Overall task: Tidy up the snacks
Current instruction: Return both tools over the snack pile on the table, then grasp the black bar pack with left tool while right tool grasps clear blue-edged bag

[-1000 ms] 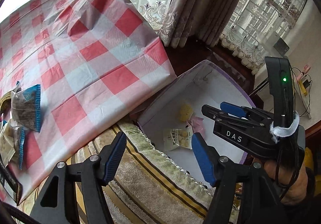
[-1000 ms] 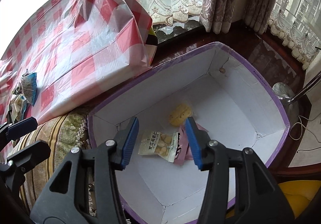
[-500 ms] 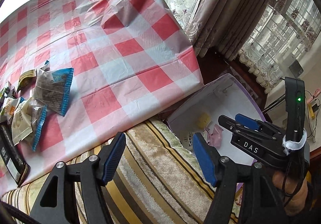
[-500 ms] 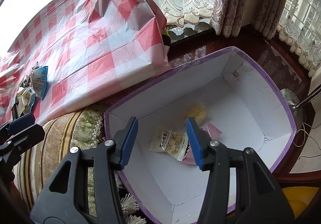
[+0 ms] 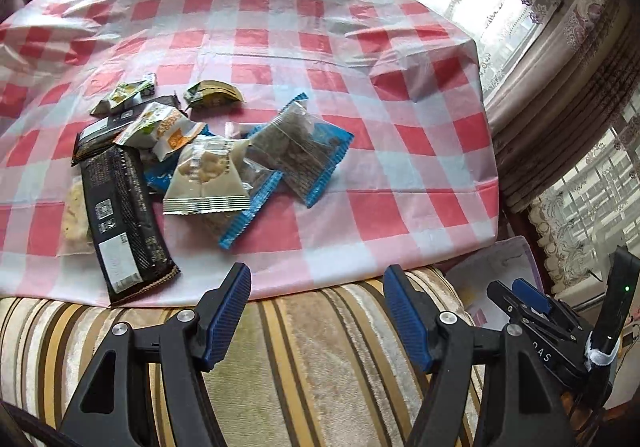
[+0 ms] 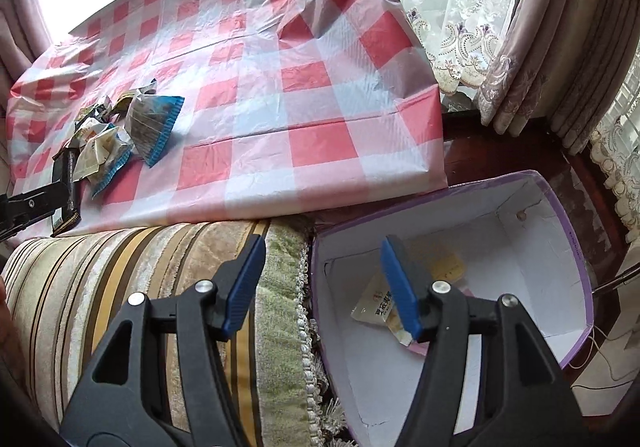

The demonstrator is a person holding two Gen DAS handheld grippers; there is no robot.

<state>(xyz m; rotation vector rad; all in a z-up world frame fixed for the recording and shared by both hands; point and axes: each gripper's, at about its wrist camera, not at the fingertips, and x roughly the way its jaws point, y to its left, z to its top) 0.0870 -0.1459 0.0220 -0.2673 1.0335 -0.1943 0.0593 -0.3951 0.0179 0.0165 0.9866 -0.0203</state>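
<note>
A pile of snack packets lies on the red-and-white checked tablecloth; it also shows in the right wrist view. A long black bar packet lies at its near left. My left gripper is open and empty, just short of the cloth's near edge. My right gripper is open and empty, over the left rim of the white, purple-edged box. A few packets lie inside the box.
A striped plush cover hangs over the table's near side, also in the right wrist view. The box stands low at the table's right. Curtains and windows lie behind. The right gripper shows in the left wrist view.
Both grippers have swung left, away from the box and toward the table. The snack pile has come into the middle of the left wrist view. Both stay open and empty.
</note>
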